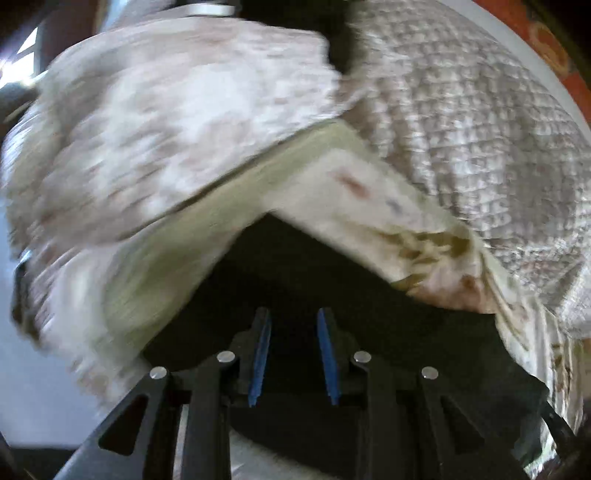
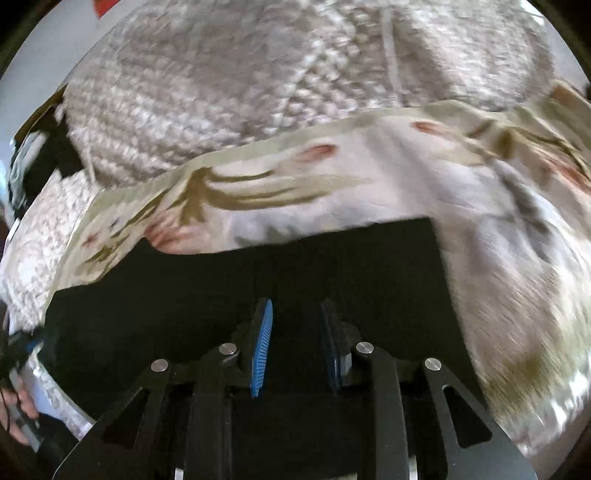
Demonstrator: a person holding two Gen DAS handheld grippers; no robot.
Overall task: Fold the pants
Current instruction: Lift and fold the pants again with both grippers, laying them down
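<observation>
The black pants (image 1: 332,280) lie on a floral sheet (image 1: 332,184) on a bed. In the left wrist view my left gripper (image 1: 293,317) hovers over the black fabric, jaws apart with nothing between the blue pads. In the right wrist view the pants (image 2: 221,288) spread as a wide dark panel with a straight far edge and a square right corner. My right gripper (image 2: 297,306) is over that panel, jaws apart and empty. Both views are blurred by motion.
A quilted grey-white bedspread (image 1: 461,110) is bunched behind the sheet, also in the right wrist view (image 2: 221,92). The floral sheet (image 2: 332,177) runs across the bed. A hand (image 2: 22,410) shows at the lower left. Red rug (image 1: 535,33) beyond the bed.
</observation>
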